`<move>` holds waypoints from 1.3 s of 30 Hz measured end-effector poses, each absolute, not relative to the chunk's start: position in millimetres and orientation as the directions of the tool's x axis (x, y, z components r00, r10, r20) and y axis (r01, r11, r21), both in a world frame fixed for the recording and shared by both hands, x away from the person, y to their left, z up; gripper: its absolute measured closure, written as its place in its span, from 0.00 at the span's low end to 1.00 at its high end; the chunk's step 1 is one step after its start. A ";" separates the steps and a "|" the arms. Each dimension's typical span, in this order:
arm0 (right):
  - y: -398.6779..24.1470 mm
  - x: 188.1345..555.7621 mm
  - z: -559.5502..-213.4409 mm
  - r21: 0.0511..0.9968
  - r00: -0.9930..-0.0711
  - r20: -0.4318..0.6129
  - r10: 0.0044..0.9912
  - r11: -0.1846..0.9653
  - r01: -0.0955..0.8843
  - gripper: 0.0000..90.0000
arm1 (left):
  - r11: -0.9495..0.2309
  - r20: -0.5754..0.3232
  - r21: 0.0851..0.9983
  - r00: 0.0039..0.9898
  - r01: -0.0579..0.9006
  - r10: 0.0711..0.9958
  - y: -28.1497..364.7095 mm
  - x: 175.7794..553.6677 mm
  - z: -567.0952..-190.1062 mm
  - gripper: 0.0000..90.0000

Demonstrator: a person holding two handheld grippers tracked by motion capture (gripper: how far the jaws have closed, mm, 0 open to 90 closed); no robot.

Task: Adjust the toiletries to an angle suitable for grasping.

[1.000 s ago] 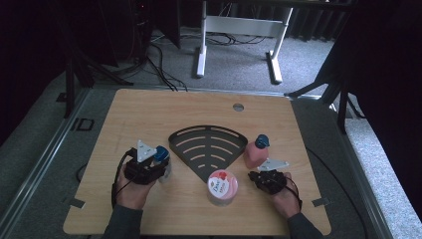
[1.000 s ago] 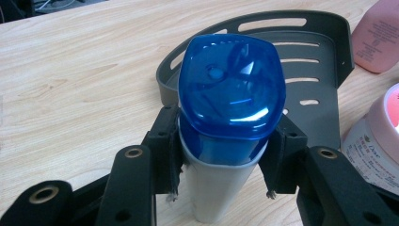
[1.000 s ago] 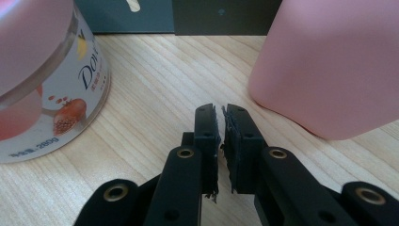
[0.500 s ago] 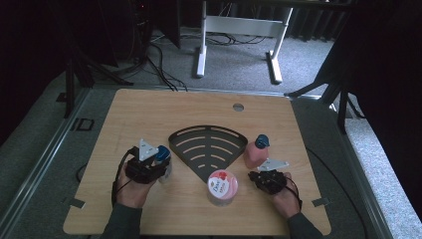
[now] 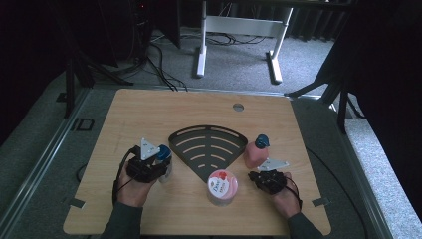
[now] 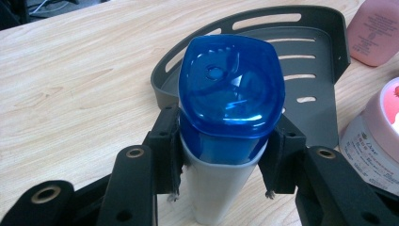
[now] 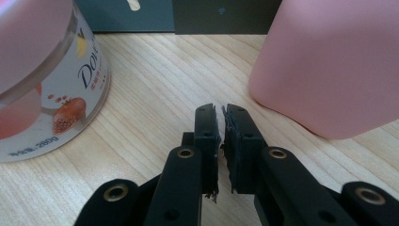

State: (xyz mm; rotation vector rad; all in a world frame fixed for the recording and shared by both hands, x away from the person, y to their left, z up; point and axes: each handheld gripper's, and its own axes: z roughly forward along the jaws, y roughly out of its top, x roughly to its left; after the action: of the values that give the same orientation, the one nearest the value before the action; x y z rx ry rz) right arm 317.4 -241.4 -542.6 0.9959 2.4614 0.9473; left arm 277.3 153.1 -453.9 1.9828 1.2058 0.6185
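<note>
- A dark grey, fan-shaped slotted plastic rack (image 5: 206, 148) is seen lying flat at the middle of a light wooden table (image 5: 149, 112), its point turned toward the near edge.
- A pink-lidded round tub with a printed label (image 5: 222, 186) is set upright just before the rack's point.
- A pink plastic bottle with a blue cap (image 5: 256, 151) is stood upright just beside the rack's right corner.
- A small round grey grommet (image 5: 238, 107) is set into the table near its far edge.
- A white metal desk frame (image 5: 239, 30) is seen on grey carpet beyond the table, with black cables (image 5: 159, 64) trailed across the floor at the left.
</note>
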 end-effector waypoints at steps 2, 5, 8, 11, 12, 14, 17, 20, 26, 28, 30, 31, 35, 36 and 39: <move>-241.2 317.4 -542.6 0.684 -0.705 -0.046 0.708 0.537 0.494 0.93 | -0.299 0.031 0.783 0.446 0.545 0.894 152.8 277.7 -453.1 0.62; -241.1 317.6 -542.8 0.683 -0.705 -0.046 0.707 0.537 0.494 0.93 | -0.296 0.030 0.786 0.445 0.543 0.895 152.3 278.3 -452.1 0.62; -241.2 318.0 -542.9 0.683 -0.705 -0.046 0.708 0.537 0.495 0.93 | -0.299 0.033 0.786 0.445 0.541 0.895 152.3 278.9 -451.3 0.62; -240.8 318.0 -543.0 0.682 -0.704 -0.046 0.709 0.537 0.496 0.93 | -0.295 0.031 0.788 0.444 0.540 0.895 152.3 279.5 -450.1 0.62; -240.8 318.0 -543.0 0.682 -0.705 -0.046 0.708 0.538 0.496 0.93 | -0.298 0.032 0.787 0.447 0.540 0.894 152.4 279.6 -449.4 0.62; -241.0 318.0 -543.2 0.683 -0.704 -0.045 0.709 0.536 0.497 0.93 | -0.295 0.031 0.790 0.446 0.538 0.894 151.9 279.8 -448.6 0.62; -241.8 317.5 -542.8 0.683 -0.705 -0.046 0.708 0.537 0.495 0.93 | -0.298 0.034 0.791 0.448 0.534 0.893 151.7 279.7 -447.4 0.62; -242.8 317.5 -542.5 0.685 -0.703 -0.047 0.710 0.535 0.495 0.93 | -0.297 0.031 0.792 0.451 0.534 0.892 151.4 279.8 -446.5 0.62; -242.3 317.7 -542.8 0.684 -0.702 -0.047 0.711 0.535 0.496 0.93 | -0.303 0.033 0.793 0.460 0.529 0.887 149.9 280.6 -444.1 0.62; -242.7 317.5 -543.0 0.683 -0.701 -0.048 0.712 0.535 0.497 0.93 | -0.305 0.034 0.793 0.461 0.527 0.887 149.7 280.8 -443.5 0.62; -243.4 317.2 -542.9 0.683 -0.698 -0.046 0.714 0.532 0.499 0.93 | -0.305 0.035 0.795 0.463 0.524 0.886 149.4 281.2 -442.9 0.62; -243.4 317.2 -542.9 0.683 -0.698 -0.046 0.714 0.532 0.499 0.93 | -0.305 0.035 0.795 0.463 0.524 0.886 149.4 281.2 -442.9 0.62; -244.2 316.8 -542.8 0.683 -0.697 -0.047 0.716 0.532 0.500 0.93 | -0.311 0.039 0.798 0.469 0.517 0.882 148.2 282.1 -440.2 0.62; -244.1 316.7 -542.8 0.683 -0.697 -0.047 0.715 0.533 0.500 0.93 | -0.308 0.038 0.800 0.469 0.515 0.882 147.8 282.3 -439.9 0.62; -244.6 316.8 -543.0 0.684 -0.697 -0.048 0.715 0.532 0.499 0.93 | -0.310 0.040 0.800 0.470 0.514 0.882 146.8 283.4 -438.8 0.62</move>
State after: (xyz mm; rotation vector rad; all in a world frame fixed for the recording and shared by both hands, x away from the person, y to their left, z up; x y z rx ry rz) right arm 316.8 -244.6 -543.0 1.0072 2.4519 0.9424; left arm 283.4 146.8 -438.8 1.9740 1.1581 0.6288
